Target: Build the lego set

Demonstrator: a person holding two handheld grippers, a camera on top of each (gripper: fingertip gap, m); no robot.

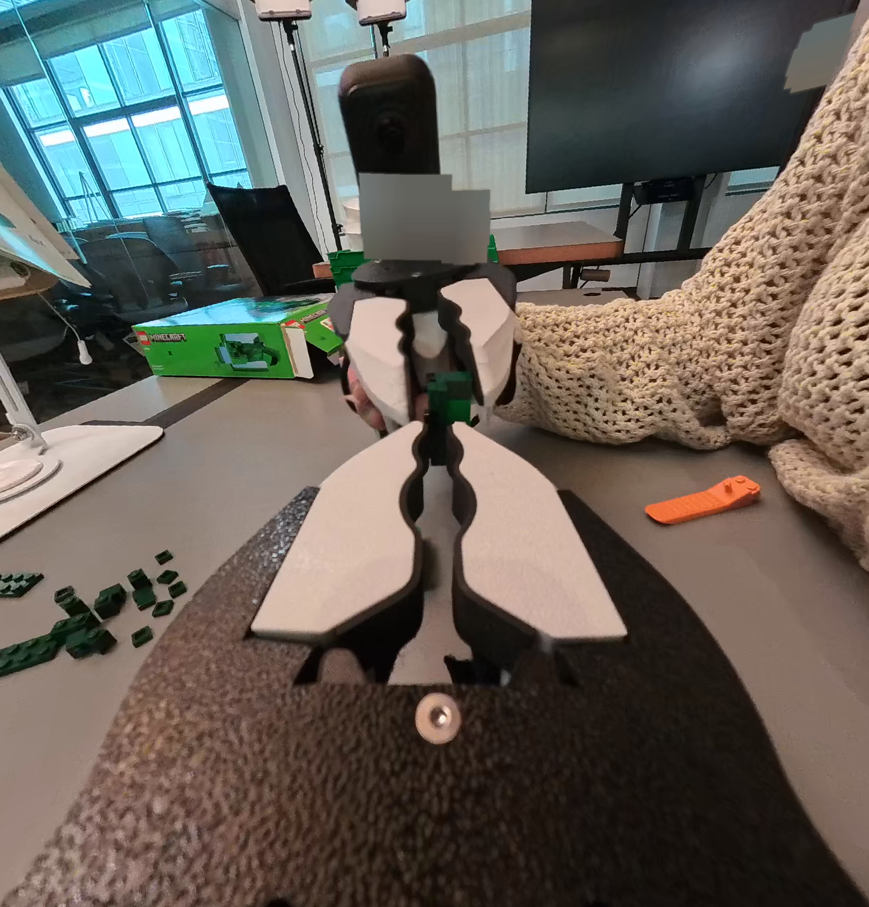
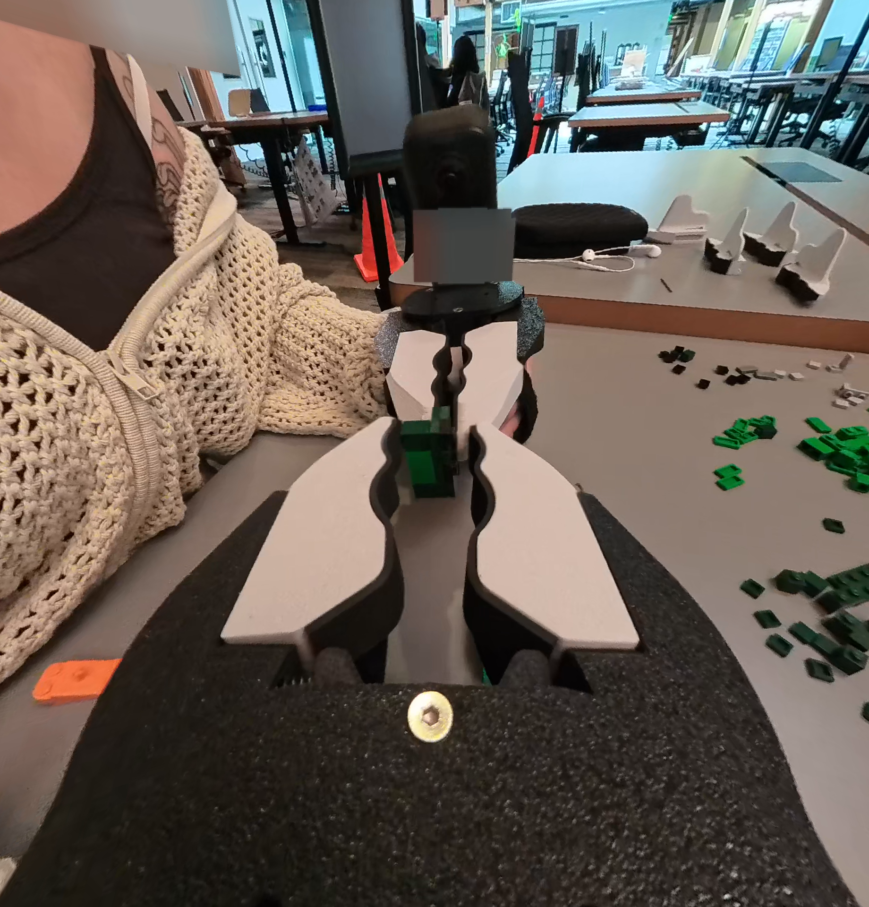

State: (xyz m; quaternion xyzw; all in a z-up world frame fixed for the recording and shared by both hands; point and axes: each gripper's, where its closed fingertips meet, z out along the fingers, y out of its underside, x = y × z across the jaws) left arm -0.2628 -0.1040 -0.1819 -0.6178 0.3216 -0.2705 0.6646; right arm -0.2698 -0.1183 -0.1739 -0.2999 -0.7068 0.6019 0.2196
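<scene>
At frame centre, the left gripper (image 1: pixel 437 437) is clamped on a small green lego assembly (image 1: pixel 449 395), held above the grey table (image 1: pixel 256 456). The right gripper (image 2: pixel 432 441) faces it, fingers apart around that assembly. Loose dark-green bricks (image 1: pixel 74 618) lie lower left.

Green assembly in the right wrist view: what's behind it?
The left tongs, shut on its far end, with a hand and knit sleeve beyond. The green assembly hides their tips.
</scene>
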